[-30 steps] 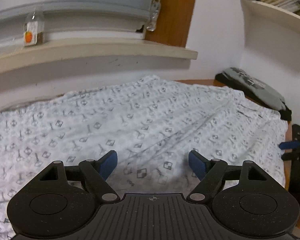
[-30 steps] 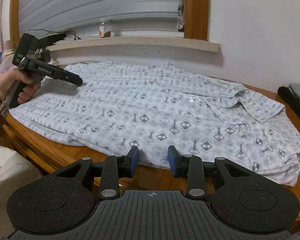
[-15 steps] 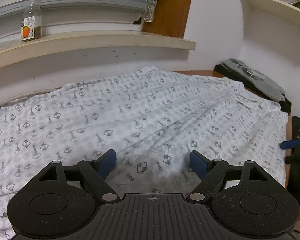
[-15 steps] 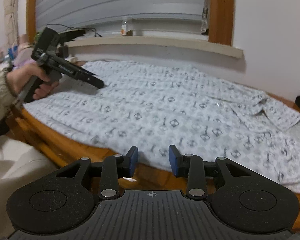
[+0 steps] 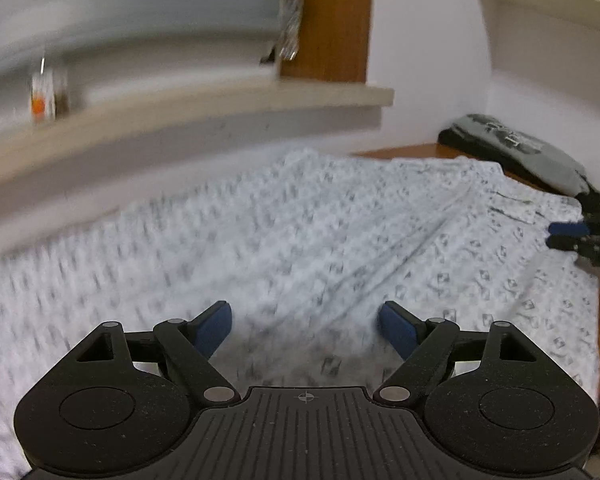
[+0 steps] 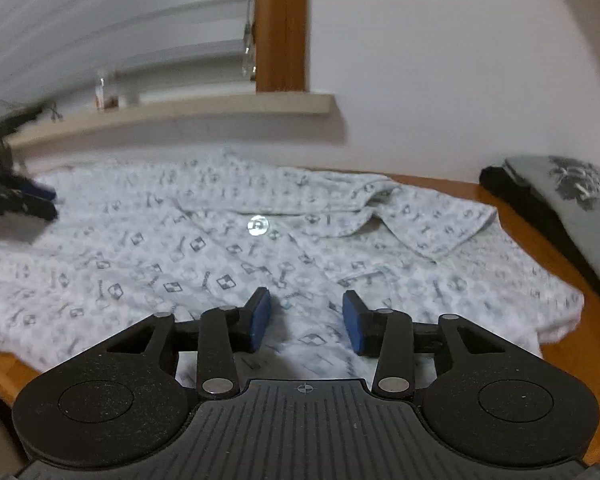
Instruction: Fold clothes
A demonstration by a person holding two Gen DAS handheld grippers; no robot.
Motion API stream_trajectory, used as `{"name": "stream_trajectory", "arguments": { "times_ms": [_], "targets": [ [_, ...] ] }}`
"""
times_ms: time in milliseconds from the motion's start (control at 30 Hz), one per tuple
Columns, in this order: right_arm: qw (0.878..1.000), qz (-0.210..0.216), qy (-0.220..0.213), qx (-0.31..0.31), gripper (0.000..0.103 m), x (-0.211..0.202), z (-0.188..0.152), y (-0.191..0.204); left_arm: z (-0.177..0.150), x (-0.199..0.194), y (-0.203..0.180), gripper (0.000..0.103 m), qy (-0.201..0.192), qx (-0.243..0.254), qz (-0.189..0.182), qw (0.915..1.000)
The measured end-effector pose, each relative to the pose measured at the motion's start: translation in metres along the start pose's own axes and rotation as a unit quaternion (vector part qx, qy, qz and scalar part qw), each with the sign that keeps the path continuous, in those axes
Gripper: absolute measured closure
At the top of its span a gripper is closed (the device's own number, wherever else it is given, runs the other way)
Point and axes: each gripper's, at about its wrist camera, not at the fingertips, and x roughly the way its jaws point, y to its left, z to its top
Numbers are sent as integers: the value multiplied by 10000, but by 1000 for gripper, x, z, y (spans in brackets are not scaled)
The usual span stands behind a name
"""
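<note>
I see the table [image 6: 452,186] with the shirt [image 6: 228,248] spread flat across it — collar toward the right. A dark pile [image 6: 560,196] lies at the far right. My left gripper [image 5: 305,326] hovers over the cloth, fingers spread wide; my right gripper [image 6: 306,318] — fingers apart, empty.

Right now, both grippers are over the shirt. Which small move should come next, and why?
Probably lower the right gripper to the patterned shirt and close on its near edge. Both grippers are open and hold nothing; the left gripper also hovers over cloth. The shirt lies spread flat on the wooden table, collar unfolded, so no fold has begun.
</note>
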Motion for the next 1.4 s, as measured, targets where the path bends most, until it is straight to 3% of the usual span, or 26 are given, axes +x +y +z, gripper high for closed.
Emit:
{"name": "stream_trajectory", "arguments": {
  "times_ms": [133, 433, 533, 600, 667, 900, 967, 1033, 1200, 1400],
  "targets": [
    [9998, -35, -119, -140, 62, -12, -9, -3, -5, -1, 10, 16, 82, -255, -159, 9995],
    [9996, -74, 163, -219, 58, -18, 3, -5, -12, -14, 5, 11, 51, -242, -202, 9995],
    [9995, -86, 160, -260, 56, -6, 26, -2, -5, -22, 14, 10, -115, -202, 27, 9997],
    [9992, -28, 62, -383, 51, 5, 48, 11, 0, -33, 23, 0, -241, -177, 227, 9993],
    [9986, 171, -41, -490, 43, 17, 68, 28, 6, -51, 38, 0, -432, -242, 425, 9979],
    [9894, 1070, 75, -979, 46, 91, 118, 118, 4, -105, 95, 0, -685, -536, 967, 9915],
    [9838, 1411, 303, -1064, 62, 116, 123, 150, -3, -117, 114, 0, -673, -634, 1099, 9896],
    [9767, 1731, 539, -1145, 68, 139, 126, 183, -14, -126, 130, 0, -630, -789, 1186, 9878],
    [9541, 2338, 985, -1593, 68, 181, 123, 279, -39, -139, 164, 0, -504, -1072, 1298, 9844],
    [9292, 2849, 1213, -2017, 67, 196, 108, 367, -54, -149, 185, 0, -528, -1225, 1188, 9839]
  ]
}}
